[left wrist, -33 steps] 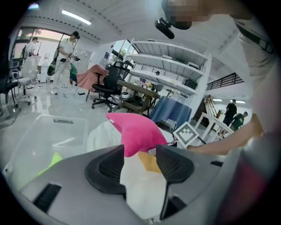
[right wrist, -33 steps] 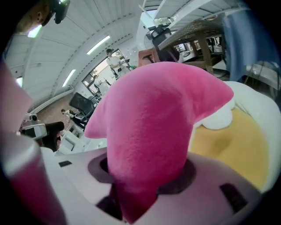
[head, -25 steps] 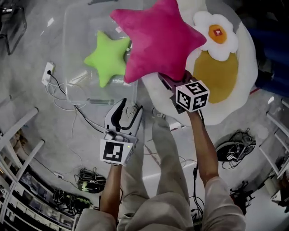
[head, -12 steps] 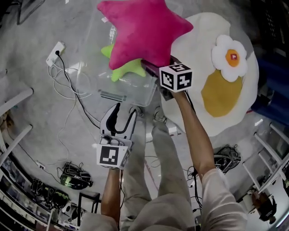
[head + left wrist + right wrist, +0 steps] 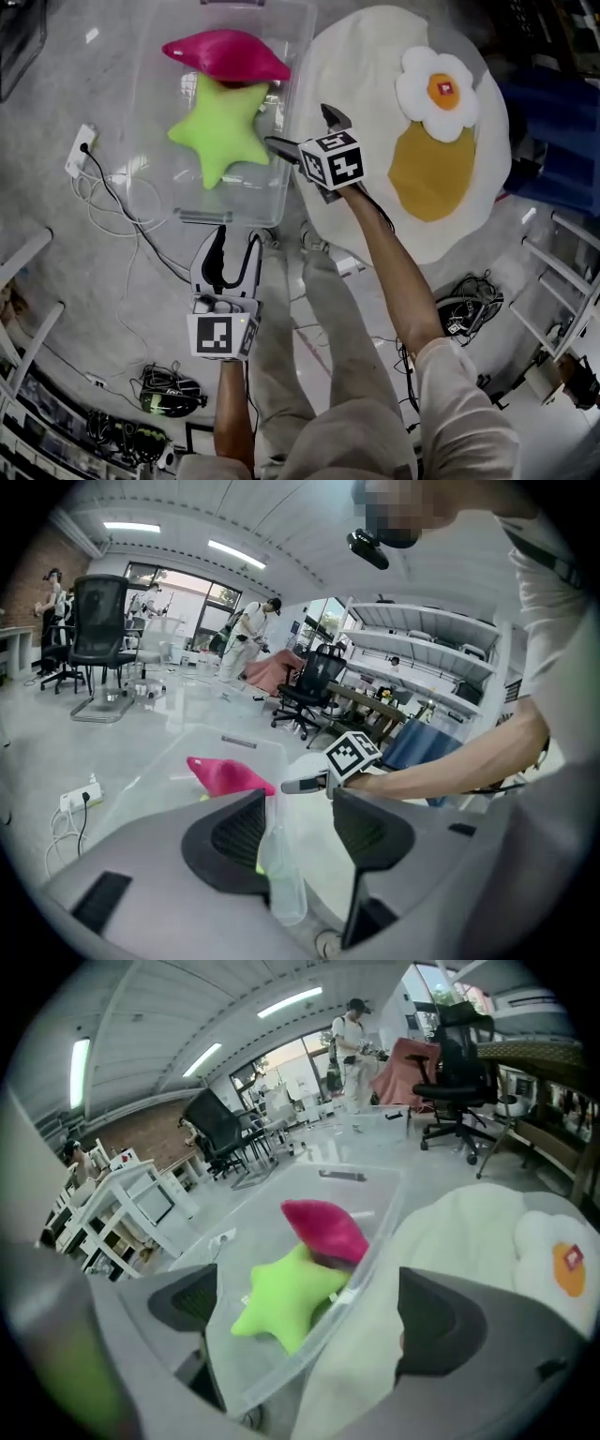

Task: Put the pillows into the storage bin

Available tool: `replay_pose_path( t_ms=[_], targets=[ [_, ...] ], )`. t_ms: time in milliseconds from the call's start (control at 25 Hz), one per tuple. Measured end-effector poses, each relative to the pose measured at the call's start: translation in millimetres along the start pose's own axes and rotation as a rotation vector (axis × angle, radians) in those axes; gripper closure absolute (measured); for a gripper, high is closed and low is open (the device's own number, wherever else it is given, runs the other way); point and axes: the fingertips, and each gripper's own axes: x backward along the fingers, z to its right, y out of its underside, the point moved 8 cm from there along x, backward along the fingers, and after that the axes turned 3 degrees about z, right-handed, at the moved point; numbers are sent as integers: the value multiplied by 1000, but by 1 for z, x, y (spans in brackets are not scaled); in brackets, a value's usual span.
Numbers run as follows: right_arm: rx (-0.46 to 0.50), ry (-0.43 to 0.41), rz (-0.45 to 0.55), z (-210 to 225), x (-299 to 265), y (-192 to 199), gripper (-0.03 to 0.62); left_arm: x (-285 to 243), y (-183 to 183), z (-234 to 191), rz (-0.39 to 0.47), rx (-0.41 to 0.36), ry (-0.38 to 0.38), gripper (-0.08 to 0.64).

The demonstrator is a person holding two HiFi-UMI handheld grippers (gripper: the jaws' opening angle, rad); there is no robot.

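pink star pillow (image 5: pixel 225 56) and green star pillow (image 5: pixel 220 136) in storage bin (image 5: pixel 225 217); fried-egg pillow (image 5: pixel 375 103) on floor beside it, likely light, floppy, pinch its edge; right claw (image 5: pixel 300 127) just opening wide, empty; left claw (image 5: pixel 234 242) spread, empty.

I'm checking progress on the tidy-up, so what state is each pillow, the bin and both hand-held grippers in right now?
Pink pillow, in the bin, partly on the green one.
Green pillow, flat in the bin.
Bin, open, no lid on.
Egg pillow, outside, beside the bin.
Left hand-held gripper, open, empty.
Right hand-held gripper, jaws just opened, empty.
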Motion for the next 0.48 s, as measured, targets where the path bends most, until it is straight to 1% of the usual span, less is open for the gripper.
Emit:
replay_pose_path(
  t_ms=[240,480],
  targets=[
    [-103,96,47,59,46,26,15,-26,4,32,-34,-39,78,336],
    [-187,185,91,120,97,56,15,-60,6,79,-63,-82,165,336]
  ],
)
